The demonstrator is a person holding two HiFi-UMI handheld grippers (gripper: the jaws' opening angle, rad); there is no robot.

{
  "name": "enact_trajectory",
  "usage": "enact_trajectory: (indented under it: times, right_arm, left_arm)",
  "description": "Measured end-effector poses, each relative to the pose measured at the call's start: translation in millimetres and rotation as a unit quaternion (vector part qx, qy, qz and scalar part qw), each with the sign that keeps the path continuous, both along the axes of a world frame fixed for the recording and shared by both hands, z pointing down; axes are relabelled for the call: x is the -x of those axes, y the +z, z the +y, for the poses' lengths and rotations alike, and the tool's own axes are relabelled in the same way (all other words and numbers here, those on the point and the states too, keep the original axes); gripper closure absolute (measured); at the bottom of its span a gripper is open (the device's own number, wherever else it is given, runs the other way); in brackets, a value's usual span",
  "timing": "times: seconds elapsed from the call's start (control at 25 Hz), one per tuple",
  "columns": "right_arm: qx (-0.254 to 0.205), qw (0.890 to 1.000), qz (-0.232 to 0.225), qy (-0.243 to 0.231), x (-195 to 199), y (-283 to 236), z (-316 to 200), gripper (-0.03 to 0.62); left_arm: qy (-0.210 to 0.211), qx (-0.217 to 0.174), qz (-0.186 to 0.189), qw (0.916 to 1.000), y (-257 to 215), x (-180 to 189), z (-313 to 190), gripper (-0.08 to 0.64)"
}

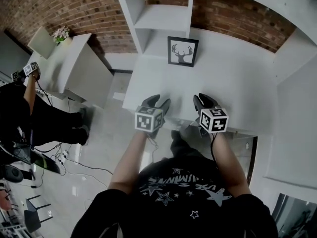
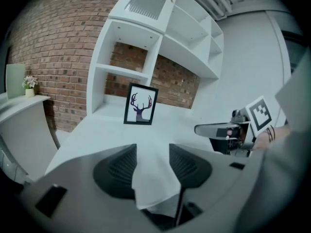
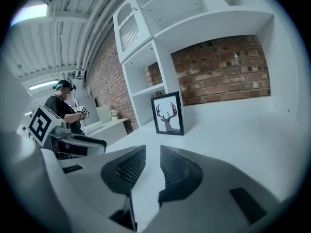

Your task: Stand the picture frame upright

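The black picture frame (image 1: 183, 51) with a deer-antler print stands upright on the white table (image 1: 242, 83), at its far side by the foot of the shelf unit. It shows straight ahead in the left gripper view (image 2: 140, 104) and in the right gripper view (image 3: 168, 113). My left gripper (image 1: 159, 101) and right gripper (image 1: 204, 99) hover side by side over the table's near edge, well short of the frame. The left gripper (image 2: 152, 152) is open and holds nothing. The right gripper (image 3: 153, 152) shows a narrower gap, also with nothing in it.
A white open shelf unit (image 1: 158, 19) rises behind the frame against a brick wall (image 1: 59, 4). A white side counter (image 1: 74, 63) with a small flower pot (image 1: 61, 33) stands to the left. Another person (image 1: 25, 108) with grippers stands on the floor at far left.
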State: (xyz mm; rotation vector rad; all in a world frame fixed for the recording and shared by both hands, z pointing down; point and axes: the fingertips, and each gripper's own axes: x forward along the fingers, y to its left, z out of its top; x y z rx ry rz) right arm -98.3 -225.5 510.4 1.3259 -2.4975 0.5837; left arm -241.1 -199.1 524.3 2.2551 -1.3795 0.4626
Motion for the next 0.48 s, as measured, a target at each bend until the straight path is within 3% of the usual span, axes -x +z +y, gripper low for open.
enact_trajectory:
  times: [0.48]
  right_arm:
    - [0.04, 0.999, 0.031, 0.015, -27.3, 27.8, 120.2, 0.494]
  left_arm:
    - [0.004, 0.008, 0.024, 0.9997, 17.0, -5.2, 93.3, 0.368]
